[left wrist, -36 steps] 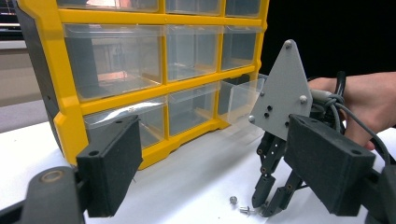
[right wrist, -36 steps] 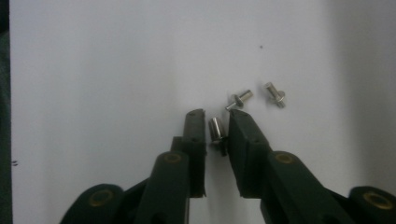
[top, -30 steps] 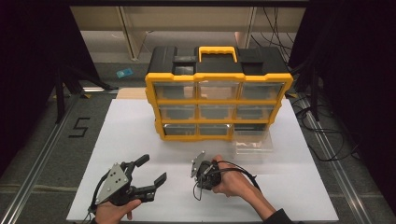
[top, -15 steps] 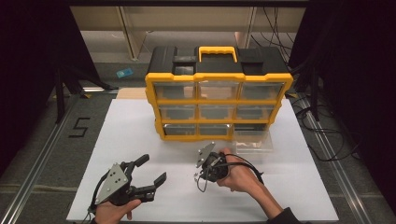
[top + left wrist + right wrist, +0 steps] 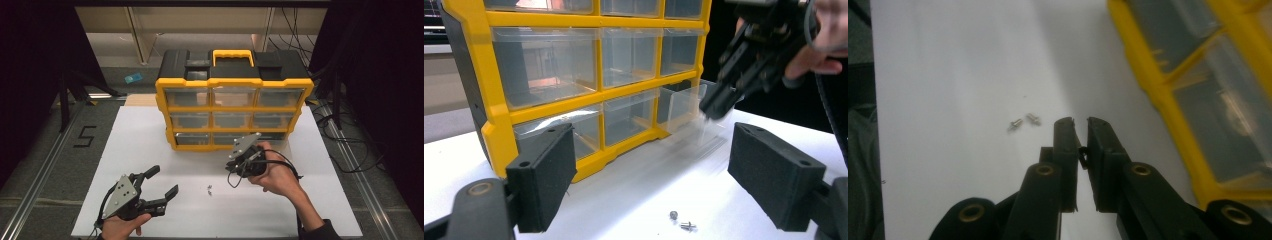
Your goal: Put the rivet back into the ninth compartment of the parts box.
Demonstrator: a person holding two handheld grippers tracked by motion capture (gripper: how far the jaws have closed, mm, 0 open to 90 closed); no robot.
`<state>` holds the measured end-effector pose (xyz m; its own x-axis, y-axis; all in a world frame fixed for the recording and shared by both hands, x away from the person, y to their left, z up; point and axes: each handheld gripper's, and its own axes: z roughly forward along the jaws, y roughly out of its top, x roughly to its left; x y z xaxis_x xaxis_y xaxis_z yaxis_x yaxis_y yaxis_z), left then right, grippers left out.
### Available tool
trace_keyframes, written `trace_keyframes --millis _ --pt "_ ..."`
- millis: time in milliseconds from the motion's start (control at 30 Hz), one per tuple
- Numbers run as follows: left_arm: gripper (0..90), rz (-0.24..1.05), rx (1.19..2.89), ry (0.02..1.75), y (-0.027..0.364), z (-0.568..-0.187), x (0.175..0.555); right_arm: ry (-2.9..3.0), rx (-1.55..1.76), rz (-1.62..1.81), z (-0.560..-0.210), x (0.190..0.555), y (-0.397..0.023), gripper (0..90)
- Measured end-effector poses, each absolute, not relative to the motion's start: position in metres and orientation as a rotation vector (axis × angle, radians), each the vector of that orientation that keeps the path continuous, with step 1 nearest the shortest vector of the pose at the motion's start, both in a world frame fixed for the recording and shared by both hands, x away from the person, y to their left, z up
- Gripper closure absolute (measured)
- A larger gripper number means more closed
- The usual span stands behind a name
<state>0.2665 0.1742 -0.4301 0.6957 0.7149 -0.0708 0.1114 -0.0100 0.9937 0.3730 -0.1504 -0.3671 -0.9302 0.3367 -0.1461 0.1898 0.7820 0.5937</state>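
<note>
Steel screws (image 5: 210,189) loose on white desk (image 5: 150,150), between my hands. Right fingers (image 5: 1068,137) pinched closed, dark speck between pads, can't tell if screw. Left fingers (image 5: 544,175) wide open, empty. Risk: weak pinch, part drops short of pulled-out drawer (image 5: 689,107) and rolls off desk.

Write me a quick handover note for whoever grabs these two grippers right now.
Right gripper: jaws shut, with something small and dark pinched between them, too small to identify, raised beside the pulled-out bottom right drawer of the yellow organizer.
Left gripper: jaws open, empty, low over the white board.
Two small screws lie loose on the board between the grippers.
Done: drawer pulled out.
Left, probably: drop the pinched piece in the drawer, collect the two screws, push the drawer shut.
</note>
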Motion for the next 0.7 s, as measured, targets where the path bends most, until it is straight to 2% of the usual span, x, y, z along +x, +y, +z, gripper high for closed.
trace_keyframes --millis 300,700 --pt "18.7 0.545 1.533 0.705 0.174 -0.43 0.266 2.596 0.529 0.933 -0.341 0.38 -0.19 83.6" --pt "18.7 0.546 1.532 0.705 0.174 -0.43 0.266 2.542 0.651 0.913 -0.344 0.392 -0.217 83.6"
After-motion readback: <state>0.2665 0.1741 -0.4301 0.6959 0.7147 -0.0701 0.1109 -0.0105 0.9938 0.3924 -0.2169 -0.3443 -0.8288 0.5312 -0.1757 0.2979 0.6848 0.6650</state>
